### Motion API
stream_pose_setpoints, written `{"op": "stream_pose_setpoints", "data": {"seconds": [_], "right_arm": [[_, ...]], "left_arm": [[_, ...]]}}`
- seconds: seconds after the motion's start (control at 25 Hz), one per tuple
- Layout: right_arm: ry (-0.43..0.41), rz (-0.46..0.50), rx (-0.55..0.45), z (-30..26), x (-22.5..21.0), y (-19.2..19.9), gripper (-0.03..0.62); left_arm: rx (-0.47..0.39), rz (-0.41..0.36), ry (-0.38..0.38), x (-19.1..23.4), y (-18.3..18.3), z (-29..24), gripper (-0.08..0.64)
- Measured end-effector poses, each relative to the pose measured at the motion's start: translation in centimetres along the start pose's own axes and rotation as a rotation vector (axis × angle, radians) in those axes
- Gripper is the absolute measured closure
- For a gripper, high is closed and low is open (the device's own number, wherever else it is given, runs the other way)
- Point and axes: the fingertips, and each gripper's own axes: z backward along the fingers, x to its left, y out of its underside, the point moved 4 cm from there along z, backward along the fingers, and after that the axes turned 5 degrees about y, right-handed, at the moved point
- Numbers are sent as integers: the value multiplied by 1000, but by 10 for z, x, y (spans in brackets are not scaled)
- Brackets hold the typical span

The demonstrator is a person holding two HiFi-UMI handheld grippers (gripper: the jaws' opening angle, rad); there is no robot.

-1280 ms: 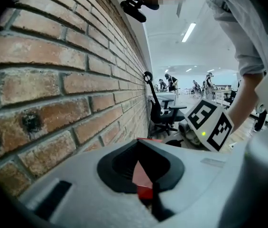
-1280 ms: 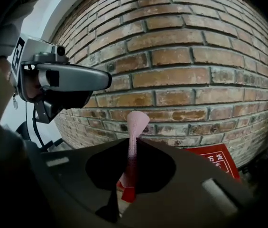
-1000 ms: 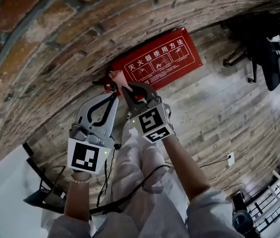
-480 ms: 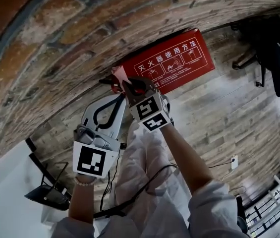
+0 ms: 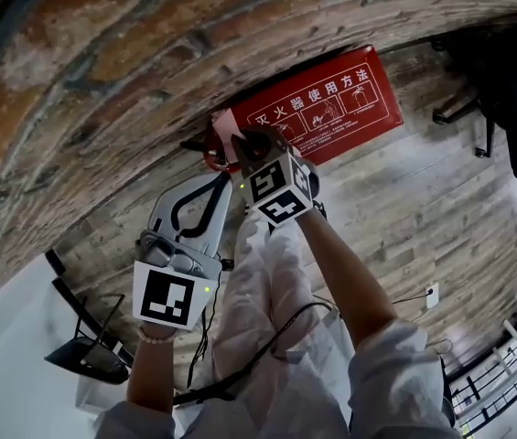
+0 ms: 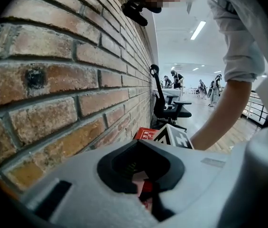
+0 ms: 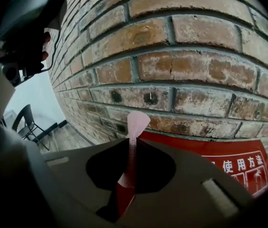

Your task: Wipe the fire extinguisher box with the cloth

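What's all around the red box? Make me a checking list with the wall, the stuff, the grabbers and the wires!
Surface: brick wall, with the wooden floor at its foot.
Job's things: red fire extinguisher box on the floor against the wall; pink cloth at the box's left end.
Clutter: nothing seen next to the box.
Grippers: right gripper is shut on the cloth; left gripper sits beside it, jaws together, holding nothing.
Cables: a black cable hangs along the person's legs.
Surroundings: black office chairs past the box; another black chair on the other side.
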Motion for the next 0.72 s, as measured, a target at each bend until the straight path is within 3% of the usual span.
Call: {"op": "stream_pose_setpoints", "data": {"seconds": [0.36,0.72], "right_arm": [[18,62,47,-6,-15,12,565],[40,33,45,-5,-30,14,565]], "left_arm": [[2,6,24,-5,4,-14,561],[3,5,43,-9,1,-21,561]]}}
